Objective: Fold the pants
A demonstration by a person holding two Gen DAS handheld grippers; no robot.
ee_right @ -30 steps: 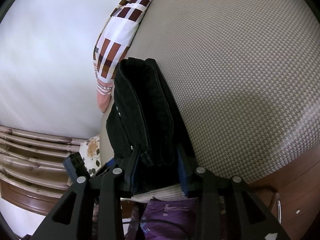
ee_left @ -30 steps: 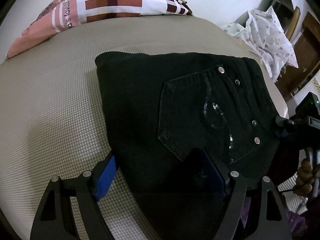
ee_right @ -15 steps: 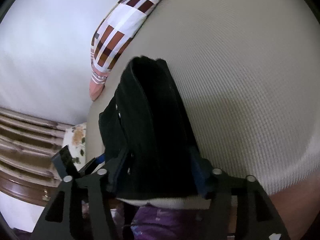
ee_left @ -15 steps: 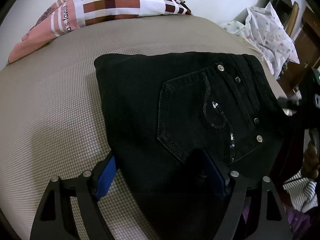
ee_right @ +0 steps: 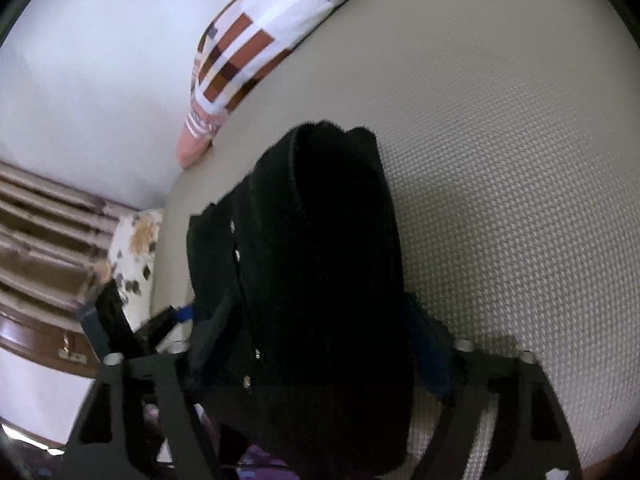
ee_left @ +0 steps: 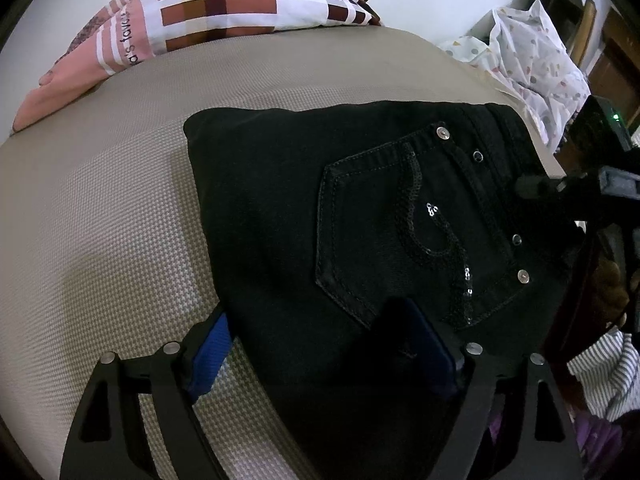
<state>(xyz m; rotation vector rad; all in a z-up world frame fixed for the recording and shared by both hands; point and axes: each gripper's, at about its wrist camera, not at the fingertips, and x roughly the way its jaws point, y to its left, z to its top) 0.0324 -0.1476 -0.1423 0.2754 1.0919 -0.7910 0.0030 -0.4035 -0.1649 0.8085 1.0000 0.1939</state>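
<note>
Black pants (ee_left: pixel 360 220) lie folded into a thick stack on the beige mattress (ee_left: pixel 100 220), back pocket with sequins facing up. My left gripper (ee_left: pixel 320 352) is open, its blue-padded fingers straddling the stack's near edge. My right gripper (ee_right: pixel 320 344) is open wide around the waistband end of the pants (ee_right: pixel 320 260), seen edge-on. The right gripper also shows in the left wrist view (ee_left: pixel 592 188) at the stack's right edge.
A checked pillow (ee_left: pixel 224 12) lies at the head of the bed against the white wall. A white dotted cloth (ee_left: pixel 528 60) is heaped past the bed's right side. Wooden furniture (ee_right: pixel 36 248) stands beyond the bed edge.
My right gripper's jaws have spread apart from the pants' edge and it has swung, with motion blur. The left gripper stays put and open.
</note>
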